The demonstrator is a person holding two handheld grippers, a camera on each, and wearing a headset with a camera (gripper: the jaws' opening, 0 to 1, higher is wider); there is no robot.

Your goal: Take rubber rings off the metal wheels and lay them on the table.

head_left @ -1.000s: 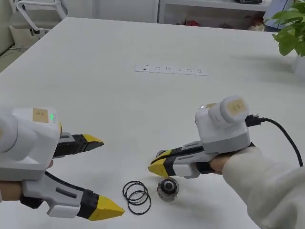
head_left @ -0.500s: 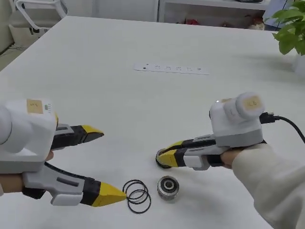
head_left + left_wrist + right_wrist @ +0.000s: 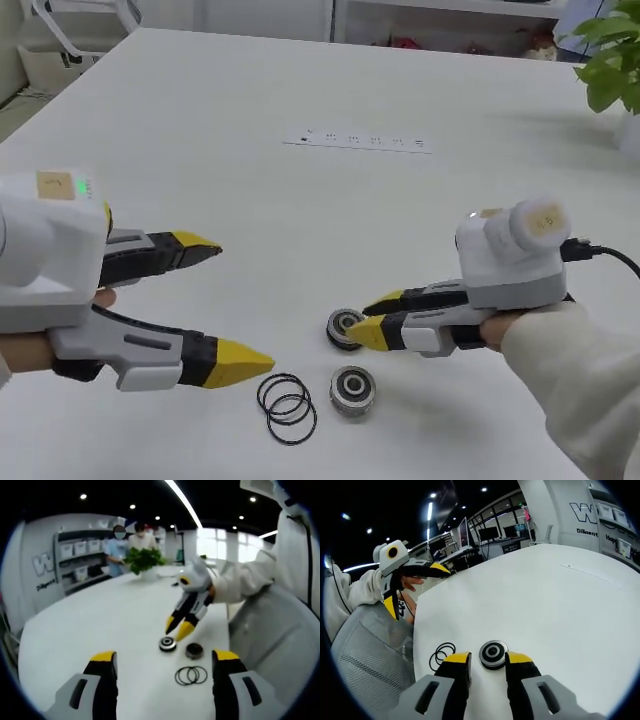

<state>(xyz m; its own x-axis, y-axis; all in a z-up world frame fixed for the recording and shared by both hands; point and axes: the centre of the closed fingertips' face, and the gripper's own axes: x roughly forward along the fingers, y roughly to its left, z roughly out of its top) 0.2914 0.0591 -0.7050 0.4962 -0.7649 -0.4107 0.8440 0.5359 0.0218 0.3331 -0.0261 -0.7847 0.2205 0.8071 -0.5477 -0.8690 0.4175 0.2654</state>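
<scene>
Over the white table (image 3: 300,220), the right gripper (image 3: 366,317) has pulled back toward the person's right since a second ago, uncovering the wheel its tips were hiding. The left gripper (image 3: 240,300) has lifted slightly and come forward. The left jaws are spread wide and carry nothing. The right jaws stand a little apart and are also empty.

Two metal wheels lie flat near the table's front edge. The nearer wheel (image 3: 345,327) sits just off the right tips, and in the right gripper view it lies straight ahead, centred on the gap between the jaws but outside it. A dark band round its rim suggests its rubber ring is on. The second wheel (image 3: 352,390) lies just beside it, toward the person; whether it keeps a ring is hard to tell. Three loose rubber rings (image 3: 288,408) overlap just to that wheel's left, near the lower left jaw.

The step in hand looks like taking hold of the nearer wheel. It would go best with the right jaws sliding low around the metal body and closing on it, leaving the rim exposed so the left tips can hook the ring.
</scene>
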